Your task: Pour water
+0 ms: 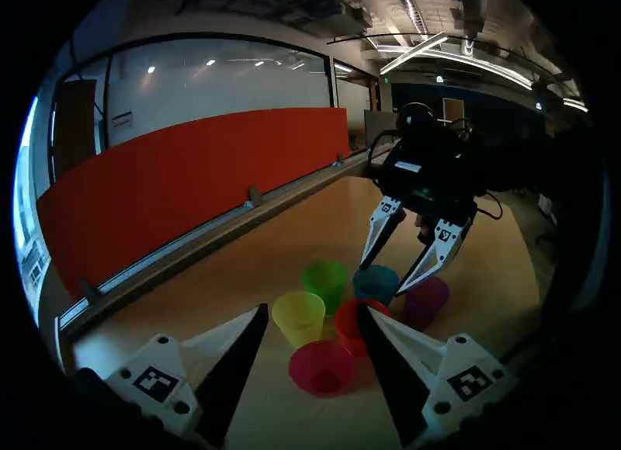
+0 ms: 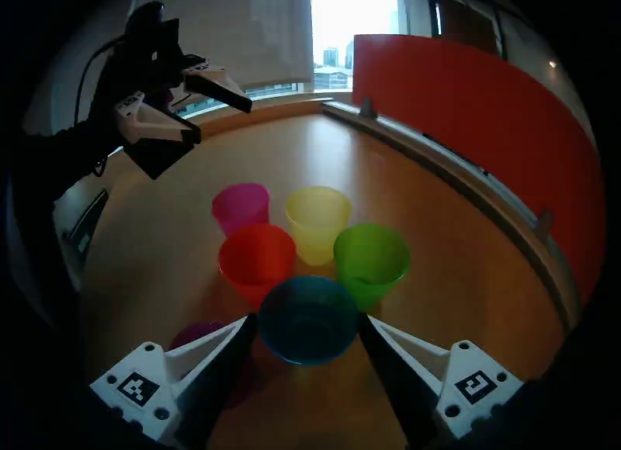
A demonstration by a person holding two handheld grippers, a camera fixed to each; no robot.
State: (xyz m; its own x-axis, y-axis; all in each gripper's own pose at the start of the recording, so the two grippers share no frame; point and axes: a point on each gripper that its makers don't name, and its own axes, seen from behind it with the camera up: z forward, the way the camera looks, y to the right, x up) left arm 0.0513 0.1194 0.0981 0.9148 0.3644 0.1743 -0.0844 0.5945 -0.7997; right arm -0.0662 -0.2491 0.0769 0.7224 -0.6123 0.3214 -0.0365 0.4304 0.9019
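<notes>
The right hand-held gripper (image 2: 307,320) is held wide, its jaws set either side of the blue cup (image 2: 308,330) near the rim. No squeeze on the cup's wall is evident. The left hand-held gripper (image 1: 312,310) is likewise spread wide and holds nothing. It is seen raised above the bench (image 2: 435,240) in the right gripper view, and the pink cup (image 1: 322,368) lies just ahead of it in its own view.

The blue cup stands upright in a tight cluster with a red cup (image 2: 256,260), yellow cup (image 2: 317,217), green cup (image 2: 371,260) and purple cup (image 1: 425,301). The cluster is placed mid-bench, apart from the long edge that carries an orange partition (image 2: 497,116).

The cups are judged to be thin, smooth, tapered plastic: light, a little slippery, and liable to flex or pop free if squeezed hard. A hold on the upper wall, just below the rim, with mild pressure is thought best. Whether water is in the blue cup cannot be made out. If it is, weight would be added and a slow tilt needed. The bench is of smooth pale wood.
</notes>
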